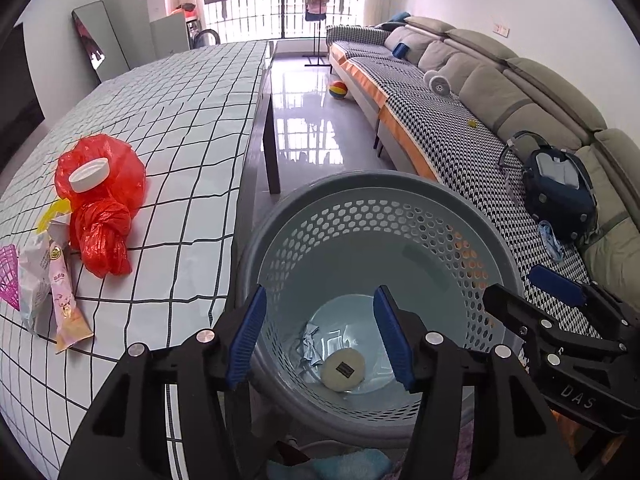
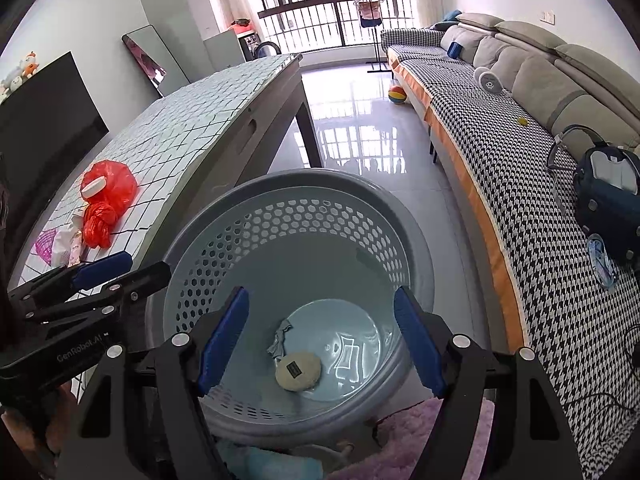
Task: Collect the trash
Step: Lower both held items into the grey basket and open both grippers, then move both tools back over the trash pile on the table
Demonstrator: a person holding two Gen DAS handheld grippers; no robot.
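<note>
Both tools (image 1: 320, 332) gape over the upright basket (image 1: 372, 184).

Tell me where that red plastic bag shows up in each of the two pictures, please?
Left wrist view: the red plastic bag lies at the left, on the checked tablecloth, a white lid on top of it.
Right wrist view: the red plastic bag sits at the left, smaller, above the left claw.
Shared landmark: the grey basket beside the table, low in the middle of both.

Left gripper (image 1: 320, 336) open, empty, over basket (image 1: 400, 184); round disc (image 1: 343, 370), crumpled paper (image 1: 310, 346) inside
</note>
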